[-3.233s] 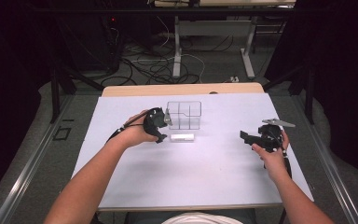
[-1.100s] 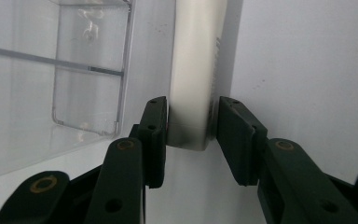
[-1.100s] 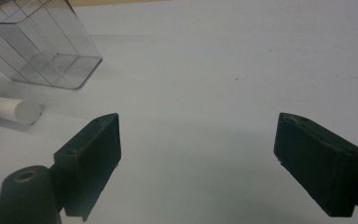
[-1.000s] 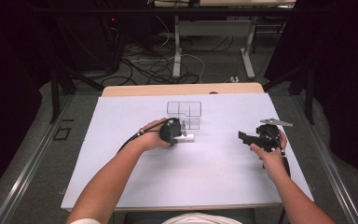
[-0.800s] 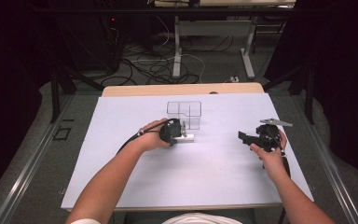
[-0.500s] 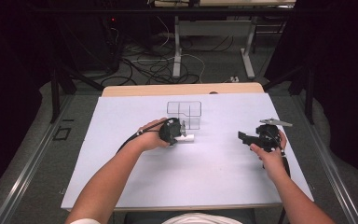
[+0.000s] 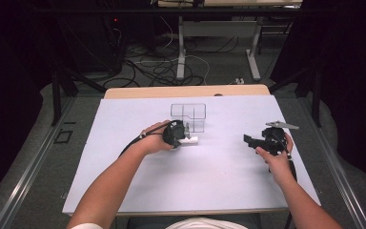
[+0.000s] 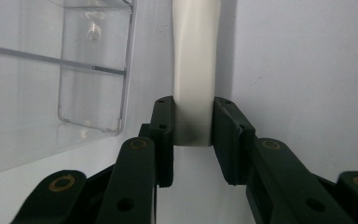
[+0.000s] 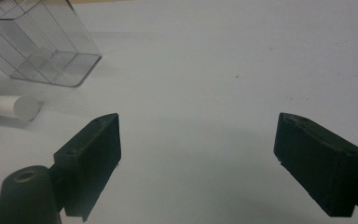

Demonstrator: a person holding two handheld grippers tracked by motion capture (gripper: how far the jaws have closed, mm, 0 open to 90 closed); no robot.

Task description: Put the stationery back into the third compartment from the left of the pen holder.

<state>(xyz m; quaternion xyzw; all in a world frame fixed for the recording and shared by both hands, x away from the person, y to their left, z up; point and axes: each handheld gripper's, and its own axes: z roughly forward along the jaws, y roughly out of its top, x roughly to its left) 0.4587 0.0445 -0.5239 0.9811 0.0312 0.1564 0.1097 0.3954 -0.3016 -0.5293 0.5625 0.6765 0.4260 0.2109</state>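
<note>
The left gripper [image 7: 183, 136] has just been closing its jaws on the white cylinder [image 7: 191, 140], and in the left gripper view both pads sit flush against the near end of that cylinder [image 8: 193, 79] – a firm hold, though right at the tip. The cylinder lies flat on the white table [image 7: 209, 181], at about six o'clock from the clear compartment box [image 7: 189, 117] and just beside its front wall.

To lift it well, I would raise it straight and slowly: held by one end, the long free part may droop or swing, so a level wrist matters before carrying it toward twelve o'clock, over the box wall.

The left forearm comes in from seven o'clock, wrist bent so the gripper points toward three o'clock, low on the table. The right gripper [image 7: 255, 140] rests well apart at the cylinder's three o'clock, jaws spread wide with nothing between them – in the right gripper view they frame bare table, aimed toward the box [image 9: 42, 46].
</note>
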